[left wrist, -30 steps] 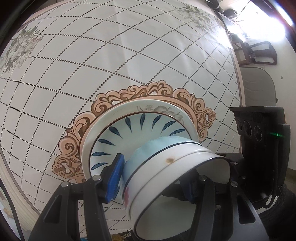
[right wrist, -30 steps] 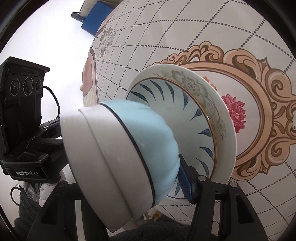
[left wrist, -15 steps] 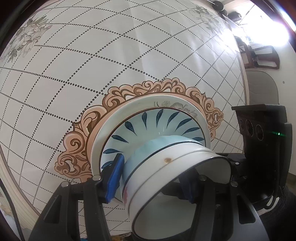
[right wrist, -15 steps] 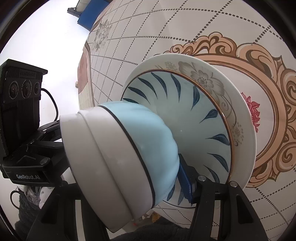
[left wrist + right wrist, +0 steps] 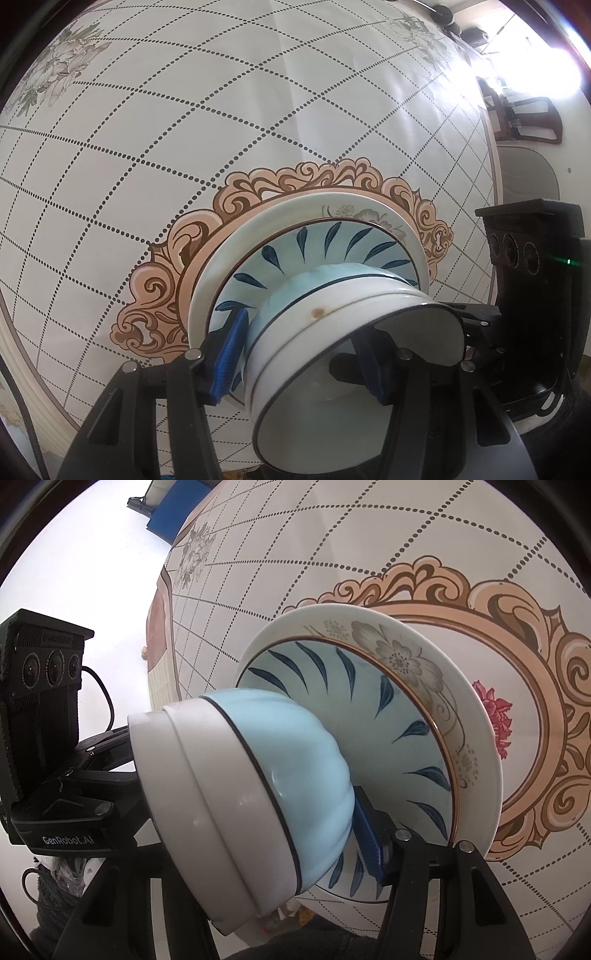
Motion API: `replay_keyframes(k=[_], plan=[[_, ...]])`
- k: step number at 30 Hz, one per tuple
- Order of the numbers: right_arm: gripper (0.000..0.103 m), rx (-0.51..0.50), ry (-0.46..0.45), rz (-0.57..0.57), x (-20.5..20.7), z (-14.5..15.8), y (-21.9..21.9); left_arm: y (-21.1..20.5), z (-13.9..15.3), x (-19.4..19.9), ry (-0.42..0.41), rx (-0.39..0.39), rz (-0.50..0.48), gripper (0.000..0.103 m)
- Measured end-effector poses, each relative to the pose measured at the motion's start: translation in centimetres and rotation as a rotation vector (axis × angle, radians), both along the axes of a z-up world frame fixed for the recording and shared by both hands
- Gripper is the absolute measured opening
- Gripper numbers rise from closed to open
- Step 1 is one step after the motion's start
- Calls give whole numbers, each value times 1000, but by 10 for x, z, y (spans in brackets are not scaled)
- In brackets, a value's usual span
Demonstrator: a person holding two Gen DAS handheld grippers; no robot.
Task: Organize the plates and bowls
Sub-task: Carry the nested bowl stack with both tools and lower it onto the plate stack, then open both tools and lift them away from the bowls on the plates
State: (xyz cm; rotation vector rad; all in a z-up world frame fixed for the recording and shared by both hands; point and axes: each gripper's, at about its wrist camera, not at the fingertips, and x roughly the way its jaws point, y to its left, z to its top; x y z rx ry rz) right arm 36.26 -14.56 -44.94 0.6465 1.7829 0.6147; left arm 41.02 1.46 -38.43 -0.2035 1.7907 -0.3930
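Observation:
A light blue bowl with a white rim band (image 5: 332, 317) (image 5: 266, 775) is held between both grippers over a stack of plates. My left gripper (image 5: 303, 354) is shut on the bowl's rim, one blue pad (image 5: 229, 350) outside and one inside. My right gripper (image 5: 295, 849) is shut on the opposite rim, with one blue pad (image 5: 365, 834) showing. Below sits a blue-leaf plate (image 5: 306, 243) (image 5: 406, 746) on a larger white flowered plate (image 5: 236, 243) (image 5: 399, 653). The bowl's base is at or just above the leaf plate.
The plates rest on a round table (image 5: 184, 129) (image 5: 369, 546) with a dotted-grid cloth and an ornate tan medallion. The table's edge is close below the plates. Each view shows the other gripper's black camera body (image 5: 535, 266) (image 5: 40, 679). A chair (image 5: 524, 118) stands beyond the table.
Both grippers have carried the bowl down and closer onto the plate stack. Their hold on the rim is unchanged.

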Motion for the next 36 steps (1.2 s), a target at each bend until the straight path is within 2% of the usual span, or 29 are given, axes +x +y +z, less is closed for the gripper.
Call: replay_keyframes(k=[19, 27, 30, 32, 34, 36], plan=[[61, -31, 26, -1, -3, 0, -11, -7, -1, 0, 1, -2, -1, 51], [61, -99, -22, 33, -1, 15, -10, -4, 4, -4, -14, 33, 21, 52], [61, -158, -58, 50, 0, 27, -10, 0, 13, -7, -45, 78, 45, 52], [65, -212, -91, 64, -1, 37, -10, 3, 20, -10, -73, 127, 63, 52], [80, -270, -135, 72, -2, 50, -12, 6, 30, -14, -112, 189, 75, 52], [90, -325, -190, 81, -4, 65, -13, 10, 40, -20, -155, 236, 92, 54]])
